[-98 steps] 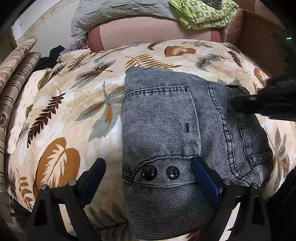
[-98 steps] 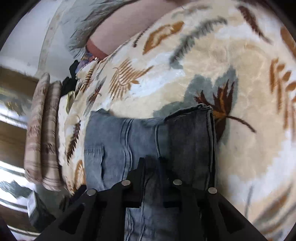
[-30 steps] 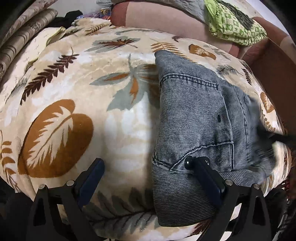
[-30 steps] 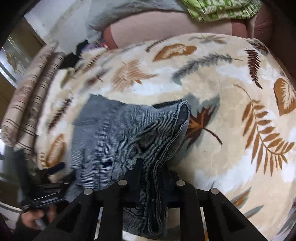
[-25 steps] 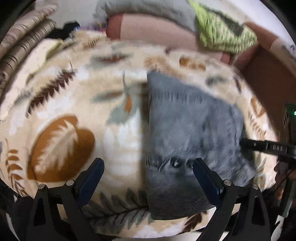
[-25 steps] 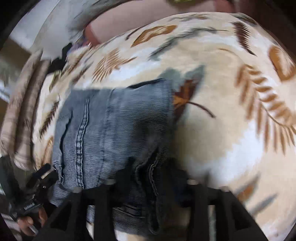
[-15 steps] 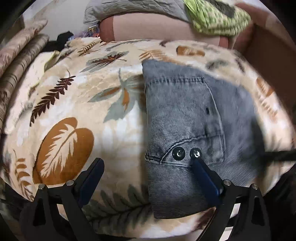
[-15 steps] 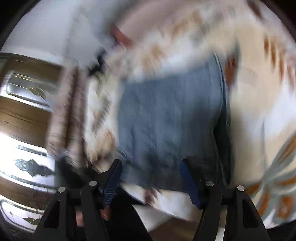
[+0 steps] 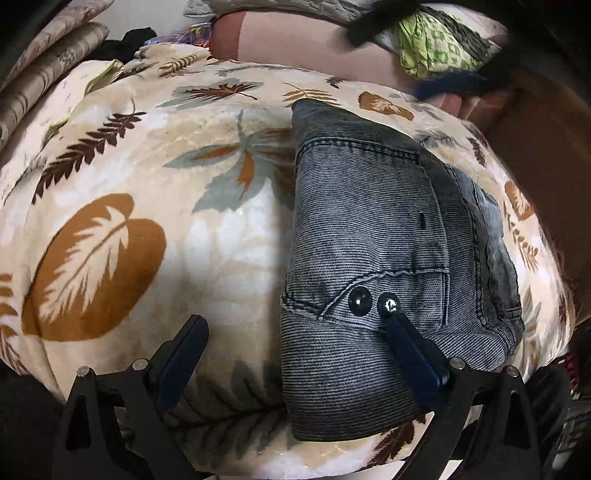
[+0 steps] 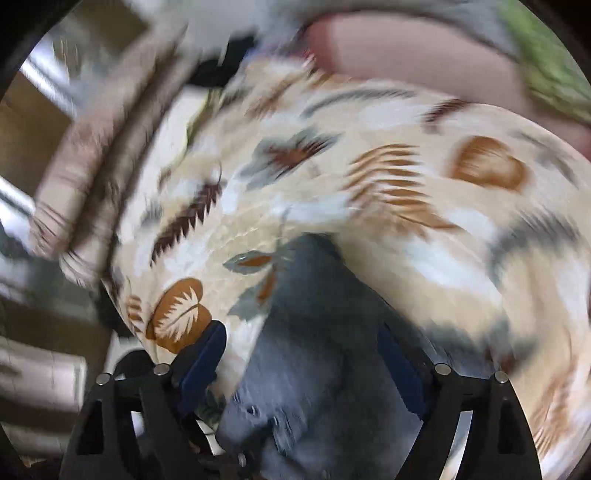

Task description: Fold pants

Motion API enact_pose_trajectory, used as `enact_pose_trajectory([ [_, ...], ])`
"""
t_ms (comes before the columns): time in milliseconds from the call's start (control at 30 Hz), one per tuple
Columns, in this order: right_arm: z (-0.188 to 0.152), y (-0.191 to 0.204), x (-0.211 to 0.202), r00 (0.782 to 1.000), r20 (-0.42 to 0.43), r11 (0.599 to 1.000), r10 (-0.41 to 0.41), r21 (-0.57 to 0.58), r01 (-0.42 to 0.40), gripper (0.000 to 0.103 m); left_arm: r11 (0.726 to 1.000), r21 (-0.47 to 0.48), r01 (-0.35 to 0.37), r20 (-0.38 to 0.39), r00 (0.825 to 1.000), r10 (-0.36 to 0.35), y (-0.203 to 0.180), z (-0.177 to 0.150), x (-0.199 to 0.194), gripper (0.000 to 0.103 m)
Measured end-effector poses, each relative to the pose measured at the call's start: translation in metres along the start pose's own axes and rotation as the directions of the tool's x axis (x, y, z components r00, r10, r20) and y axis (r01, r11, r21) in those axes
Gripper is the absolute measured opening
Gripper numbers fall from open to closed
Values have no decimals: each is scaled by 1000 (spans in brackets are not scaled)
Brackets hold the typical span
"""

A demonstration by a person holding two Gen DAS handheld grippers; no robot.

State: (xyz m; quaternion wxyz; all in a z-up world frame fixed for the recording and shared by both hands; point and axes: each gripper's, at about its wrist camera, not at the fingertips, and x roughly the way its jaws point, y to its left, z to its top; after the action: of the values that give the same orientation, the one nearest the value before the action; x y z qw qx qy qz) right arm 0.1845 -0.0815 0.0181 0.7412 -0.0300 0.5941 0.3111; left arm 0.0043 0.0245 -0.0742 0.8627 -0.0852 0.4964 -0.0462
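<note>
The grey denim pants lie folded in a compact stack on the leaf-print blanket, with two dark buttons facing the camera. My left gripper is open just above the near end of the stack. Its right fingertip sits by the buttons and its left fingertip hangs over bare blanket. The right wrist view is smeared by motion. In it my right gripper hovers over the pants with its jaws opening wide, and the pads press on nothing.
Striped rolled cushions line the far left. A pink bolster and a green patterned cloth lie at the back. A dark blurred shape crosses the top. The blanket drops off at the near edge.
My right gripper, which was shut on the pants' folded edge, has let it go, opened and swung up and across. The pants now lie flat and folded. The left gripper has hardly moved.
</note>
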Motion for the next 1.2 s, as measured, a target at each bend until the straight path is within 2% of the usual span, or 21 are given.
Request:
enact_pose_trajectory([
  [67, 32, 14, 31, 991, -86, 994, -100, -43, 96, 86, 1000, 3, -2, 14, 1000, 2, -1, -2, 0, 98],
  [133, 52, 17, 63, 973, -183, 990, -141, -54, 133, 86, 1000, 4, 6, 18, 1000, -6, 0, 1, 1, 98],
  [167, 54, 15, 77, 961, -241, 991, -135, -48, 127, 77, 1000, 5, 15, 20, 1000, -15, 1, 1, 1, 98],
  [200, 55, 14, 91, 947, -294, 992, -127, -55, 116, 29, 1000, 3, 22, 22, 1000, -22, 3, 1, 2, 98],
  [233, 52, 14, 101, 931, -333, 988, -148, -85, 127, 20, 1000, 1, 25, 26, 999, -25, 4, 0, 1, 98],
  [267, 51, 11, 106, 922, -346, 984, -174, -97, 149, 19, 1000, 1, 28, 31, 999, -28, 5, -1, 2, 99],
  [367, 58, -11, 95, 947, -270, 984, -174, -4, 180, 16, 1000, 0, 26, 40, 999, -26, 4, -2, 1, 99],
  [433, 59, -23, 83, 958, -197, 974, -211, 39, 222, 17, 1000, 1, 29, 40, 999, -29, 5, -2, 1, 99],
  [500, 55, -27, 73, 973, -161, 980, -166, 78, 181, 18, 1000, 1, 30, 41, 999, -30, 5, -2, 1, 99],
  [600, 45, -25, 43, 989, -48, 983, -138, 113, 143, 18, 1000, -3, 27, 43, 999, -27, 5, -2, 0, 99],
  [700, 31, -10, 35, 998, -51, 993, -41, 106, 46, 19, 1000, -7, 25, 42, 999, -24, 3, -4, -2, 99],
  [733, 26, -3, 40, 996, -75, 995, -54, 75, 60, 19, 1000, -6, 25, 42, 999, -24, 4, -3, -2, 99],
  [800, 15, 1, 54, 981, -126, 989, -148, -3, 148, 19, 1000, -10, 20, 41, 999, -20, 4, -3, -2, 99],
  [867, 11, -7, 62, 972, -140, 982, -188, -8, 189, 19, 1000, -10, 17, 40, 999, -17, 3, -3, -2, 99],
  [900, 13, -11, 61, 958, -120, 966, -259, -15, 259, 17, 1000, -10, 16, 39, 999, -16, 3, -3, -2, 99],
  [933, 16, -16, 54, 934, -81, 937, -348, -22, 348, 17, 1000, -9, 17, 39, 999, -17, 3, -3, -2, 99],
  [967, 19, -26, 44, 921, -45, 921, -388, 25, 389, 16, 1000, -9, 19, 40, 999, -19, 3, -3, -3, 99],
  [1033, 15, -34, 25, 960, -2, 955, -280, 101, 279, 17, 1000, -10, 21, 42, 999, -20, 3, -3, -2, 99],
  [1100, 9, -23, 15, 989, 19, 984, -149, 102, 146, 17, 1000, -10, 21, 43, 999, -20, 3, -3, -1, 100],
  [1167, -4, -11, 15, 1000, -17, 997, -8, 80, 10, 19, 1000, -10, 23, 45, 999, -23, 4, -3, -1, 100],
  [1200, -9, -8, 18, 999, -32, 998, 18, 68, -15, 19, 1000, -10, 24, 45, 999, -23, 4, -3, -1, 100],
])
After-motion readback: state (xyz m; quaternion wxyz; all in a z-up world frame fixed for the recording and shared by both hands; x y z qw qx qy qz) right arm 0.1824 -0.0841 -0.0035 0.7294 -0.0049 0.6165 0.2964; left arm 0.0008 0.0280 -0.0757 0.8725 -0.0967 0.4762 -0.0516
